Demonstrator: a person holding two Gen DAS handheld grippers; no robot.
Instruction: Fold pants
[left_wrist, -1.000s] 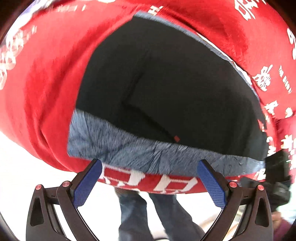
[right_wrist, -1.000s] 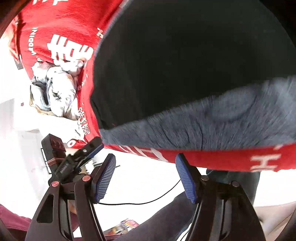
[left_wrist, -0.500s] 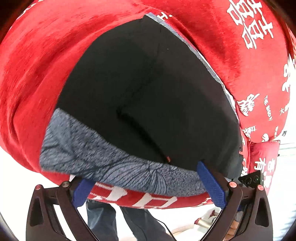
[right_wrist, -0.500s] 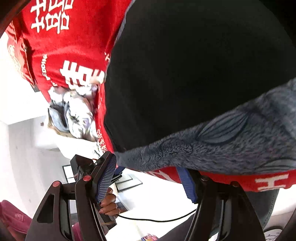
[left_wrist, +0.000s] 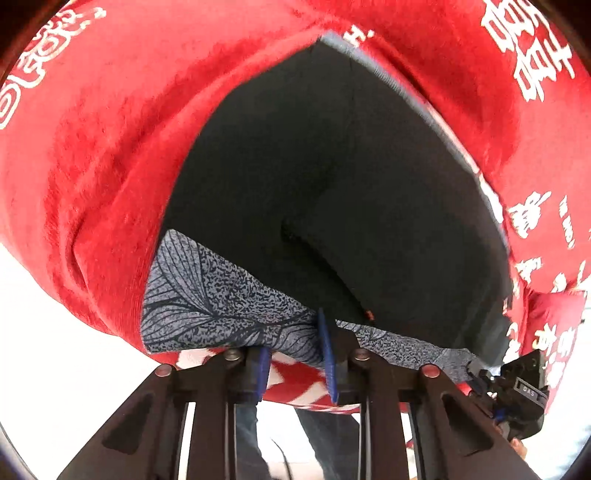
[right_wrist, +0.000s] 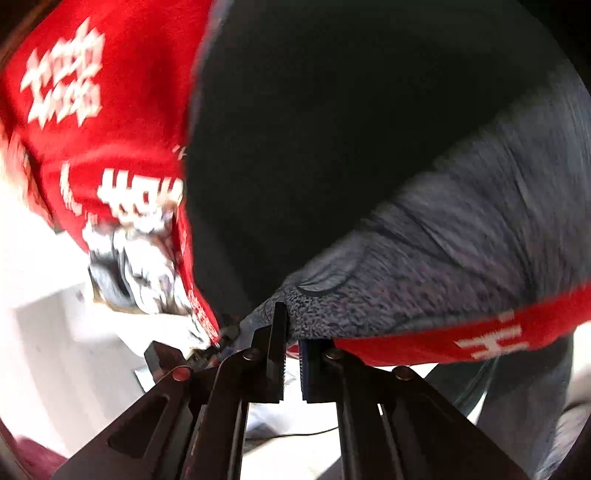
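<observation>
Both tongs, left (left_wrist: 295, 354) and right (right_wrist: 291, 332), pinch pants (left_wrist: 332, 192) grey hem; crumpled clothes (right_wrist: 136, 266) only in right view

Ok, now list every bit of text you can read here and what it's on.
"囍": large white print on the red cloth, left wrist view.
Other white characters and small Latin lines on that cloth: too blurred to read.
Label on the black device: too small to read.
pants: none.
</observation>
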